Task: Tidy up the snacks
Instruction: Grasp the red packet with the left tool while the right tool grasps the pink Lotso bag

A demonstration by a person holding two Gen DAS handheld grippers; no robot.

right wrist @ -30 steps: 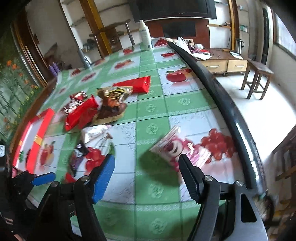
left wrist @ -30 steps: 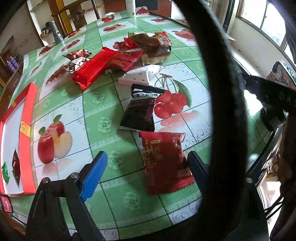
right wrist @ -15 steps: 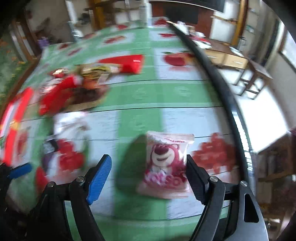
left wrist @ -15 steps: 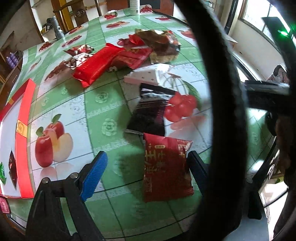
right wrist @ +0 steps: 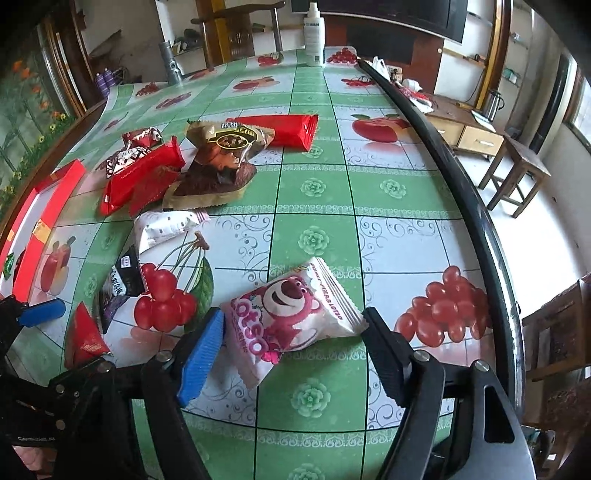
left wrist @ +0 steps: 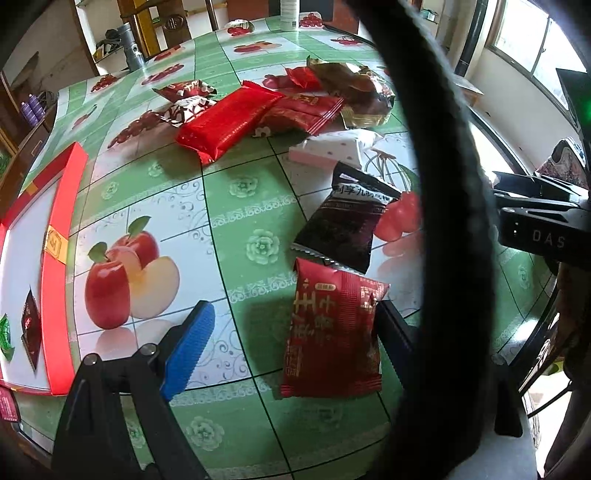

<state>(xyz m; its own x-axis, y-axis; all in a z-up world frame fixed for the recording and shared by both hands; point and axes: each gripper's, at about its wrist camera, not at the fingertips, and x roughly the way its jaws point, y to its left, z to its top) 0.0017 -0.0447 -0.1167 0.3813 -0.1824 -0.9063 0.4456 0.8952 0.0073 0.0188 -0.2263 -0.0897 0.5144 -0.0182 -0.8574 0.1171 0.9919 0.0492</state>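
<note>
A red snack packet (left wrist: pixel 332 332) lies flat on the fruit-print tablecloth. My left gripper (left wrist: pixel 291 336) is open around it, the packet close to the black finger and far from the blue pad (left wrist: pixel 188 343). A pink bear packet (right wrist: pixel 288 317) lies between the jaws of my right gripper (right wrist: pixel 291 350). Those jaws are closing, with the blue pad (right wrist: pixel 201 354) at the packet's left edge and the black fingertip by its right corner. The packet still rests on the table. The left gripper's blue pad (right wrist: pixel 40 314) and the red packet (right wrist: pixel 85 336) show at the lower left.
A red box (left wrist: pixel 62 229) with a white inside holds small packets at the left. A black packet (left wrist: pixel 347 221), white packet (left wrist: pixel 332 151), long red packet (left wrist: pixel 229 122) and brown bag (right wrist: pixel 221 158) lie further out. A white bottle (right wrist: pixel 314 33) stands at the far end. The table's black rim (right wrist: pixel 461 177) runs along the right.
The right gripper rolled and came down, so the pink bear packet went from ahead and to the right to between its jaws. The left gripper shifted slightly; the red packet stays between its fingers.
</note>
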